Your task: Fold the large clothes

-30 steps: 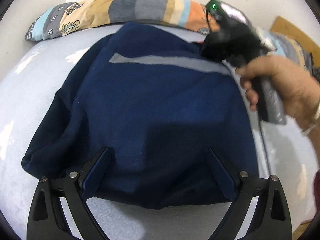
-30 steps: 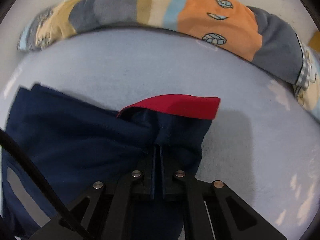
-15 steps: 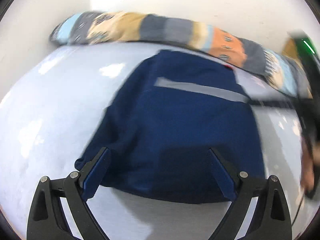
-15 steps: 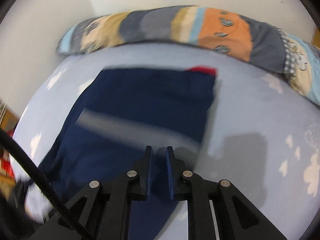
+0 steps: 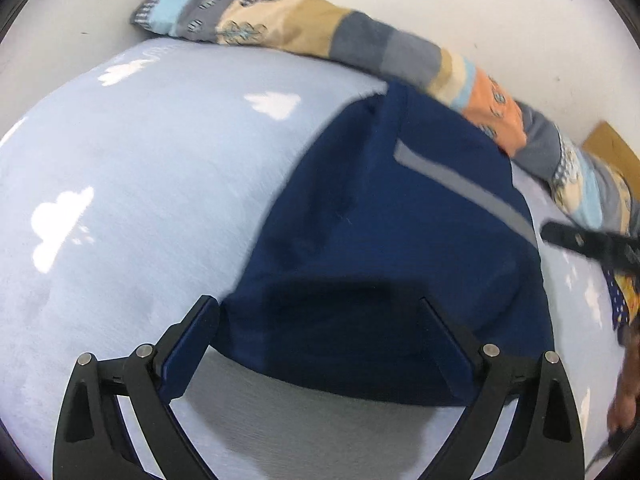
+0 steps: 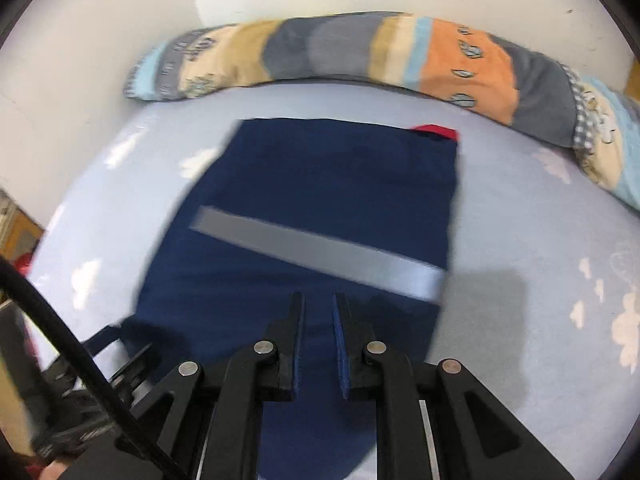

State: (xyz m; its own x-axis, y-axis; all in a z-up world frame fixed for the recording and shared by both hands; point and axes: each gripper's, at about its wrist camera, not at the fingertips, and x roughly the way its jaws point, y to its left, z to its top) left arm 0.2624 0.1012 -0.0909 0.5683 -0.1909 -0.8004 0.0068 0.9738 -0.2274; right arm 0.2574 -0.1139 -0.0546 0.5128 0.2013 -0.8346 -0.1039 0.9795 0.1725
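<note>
My left hand-held gripper (image 5: 320, 336) is spread wide over the near edge of the folded navy garment (image 5: 392, 240), holding nothing. My right hand-held gripper (image 6: 319, 312), fingers slightly parted, hovers empty above the garment on the bed (image 6: 520, 240).

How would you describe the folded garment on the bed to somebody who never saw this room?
Find the pale blue bed sheet printed with white clouds, with a long striped pillow along the wall. The navy garment lies folded in its middle. A grey stripe crosses it, and a red bit shows at its far corner.
</note>
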